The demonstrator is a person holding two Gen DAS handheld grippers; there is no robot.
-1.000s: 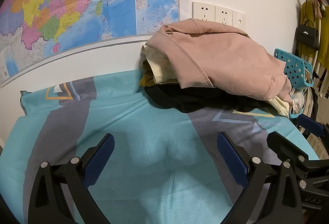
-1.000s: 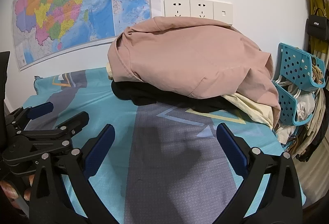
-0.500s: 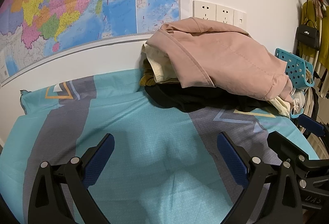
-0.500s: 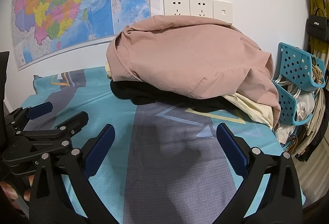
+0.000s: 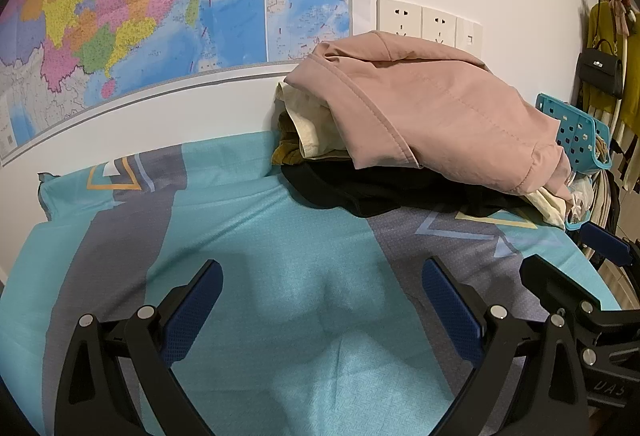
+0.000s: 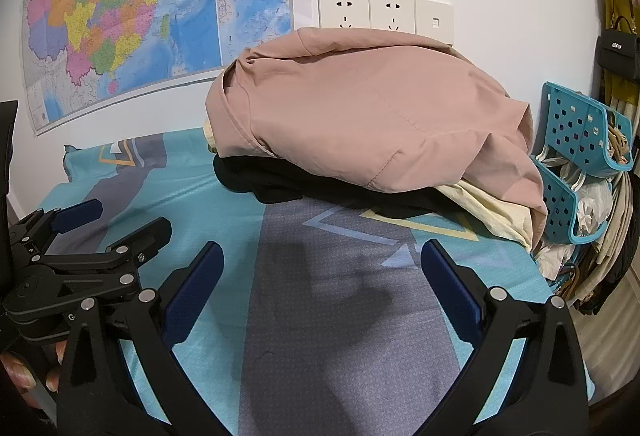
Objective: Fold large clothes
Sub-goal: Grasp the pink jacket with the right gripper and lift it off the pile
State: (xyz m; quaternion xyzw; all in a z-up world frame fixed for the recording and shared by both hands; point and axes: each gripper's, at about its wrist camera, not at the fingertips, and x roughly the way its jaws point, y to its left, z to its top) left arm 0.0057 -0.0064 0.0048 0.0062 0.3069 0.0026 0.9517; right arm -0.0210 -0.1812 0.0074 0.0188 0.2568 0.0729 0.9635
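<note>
From my left wrist, my left gripper (image 5: 322,278) hovers over the teal and grey bedsheet (image 5: 248,228), jaws wide apart and empty. The pink jacket (image 5: 432,108) tops a heap over a black garment (image 5: 380,192) and a cream one (image 5: 312,132), against the wall under the map (image 5: 160,16); it looks a touch nearer than a second ago.

From my right wrist, my right gripper (image 6: 322,278) also has its jaws apart, holding nothing. The pile has barely shifted. A blue basket (image 6: 580,124) sits right of it, contents unclear.
</note>
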